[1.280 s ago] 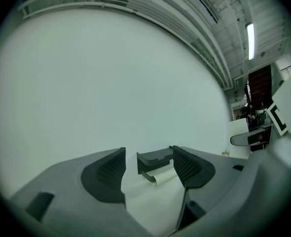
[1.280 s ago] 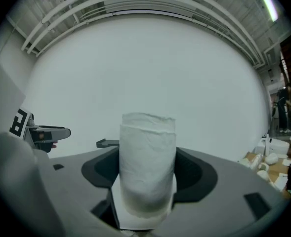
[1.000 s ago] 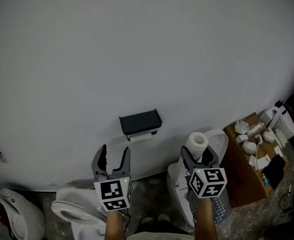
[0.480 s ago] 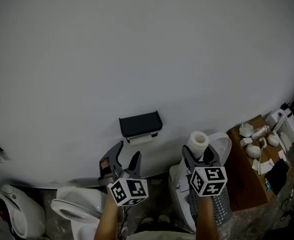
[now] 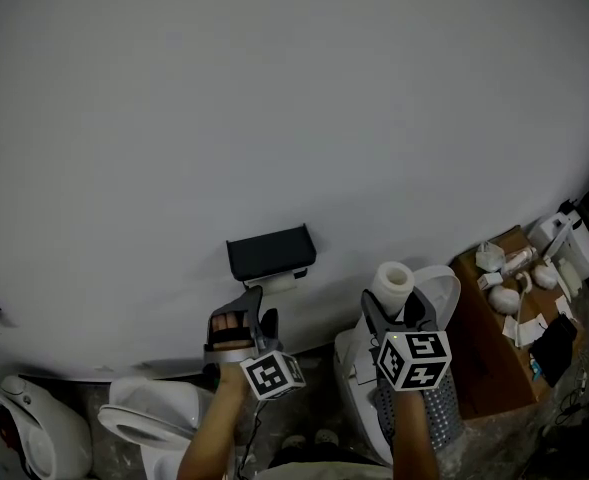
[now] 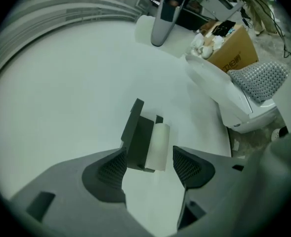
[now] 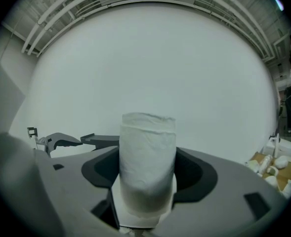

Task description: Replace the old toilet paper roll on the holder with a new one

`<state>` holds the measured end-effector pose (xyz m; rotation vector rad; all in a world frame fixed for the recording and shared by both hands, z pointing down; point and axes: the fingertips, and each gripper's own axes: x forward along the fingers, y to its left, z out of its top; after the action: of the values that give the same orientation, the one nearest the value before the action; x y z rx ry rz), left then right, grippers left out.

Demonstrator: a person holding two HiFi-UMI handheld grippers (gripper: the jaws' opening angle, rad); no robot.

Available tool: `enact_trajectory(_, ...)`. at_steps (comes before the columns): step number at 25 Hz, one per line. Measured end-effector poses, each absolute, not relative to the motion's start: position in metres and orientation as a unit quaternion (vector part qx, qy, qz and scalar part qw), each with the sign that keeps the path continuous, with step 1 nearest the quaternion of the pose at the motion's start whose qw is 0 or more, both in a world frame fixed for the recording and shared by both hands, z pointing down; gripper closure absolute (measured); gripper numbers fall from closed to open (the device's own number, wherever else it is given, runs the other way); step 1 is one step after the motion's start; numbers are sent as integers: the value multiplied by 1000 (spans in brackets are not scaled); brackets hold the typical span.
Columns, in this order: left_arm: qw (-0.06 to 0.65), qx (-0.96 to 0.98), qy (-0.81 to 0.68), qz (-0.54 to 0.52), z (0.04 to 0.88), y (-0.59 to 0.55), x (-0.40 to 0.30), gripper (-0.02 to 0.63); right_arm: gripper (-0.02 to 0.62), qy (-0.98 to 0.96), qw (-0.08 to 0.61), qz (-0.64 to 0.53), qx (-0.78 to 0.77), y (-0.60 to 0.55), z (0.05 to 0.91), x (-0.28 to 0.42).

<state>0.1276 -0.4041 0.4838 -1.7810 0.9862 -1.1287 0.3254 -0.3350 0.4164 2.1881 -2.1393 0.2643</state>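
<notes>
A black holder [image 5: 270, 252] is fixed to the white wall, with the thin old roll [image 5: 286, 279] hanging under it. My left gripper [image 5: 254, 308] is just below the holder, rolled onto its side and open. In the left gripper view the holder [image 6: 138, 142] and the old roll [image 6: 156, 146] show ahead through the gap of my left gripper [image 6: 150, 168], which holds nothing. To the right, my right gripper [image 5: 396, 313] is shut on the new toilet paper roll [image 5: 393, 284], which stands upright. The right gripper view shows that roll [image 7: 147, 162] between the jaws of my right gripper [image 7: 147, 177].
A white toilet bowl [image 5: 144, 418] is at the lower left and a white toilet cistern [image 5: 359, 368] stands under my right hand. A cardboard box [image 5: 489, 353] holding white odds and ends is at the right. A grey perforated bin [image 5: 439, 408] stands beside it.
My left gripper has rolled onto its side and moved right and up in the picture, closer to the holder. The right gripper with the new roll has hardly shifted.
</notes>
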Motion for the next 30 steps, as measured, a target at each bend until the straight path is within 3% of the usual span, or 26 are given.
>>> enact_trajectory(4,441,-663,358,-488,502,-418,139,318,291,-691,37,91,716,-335,421,332)
enact_trajectory(10,443,-646,347,-515,521,-442,148,325,291,-686,36,95,720,-336,424,344)
enact_trajectory(16,488,-613,358,-508,514,-457,162,439,291,-678,38,98,728,-337,427,361)
enact_trajectory(30,519,-641,329,-461,512,-450,238,449,291,-647,38,109,754,-320,437,407)
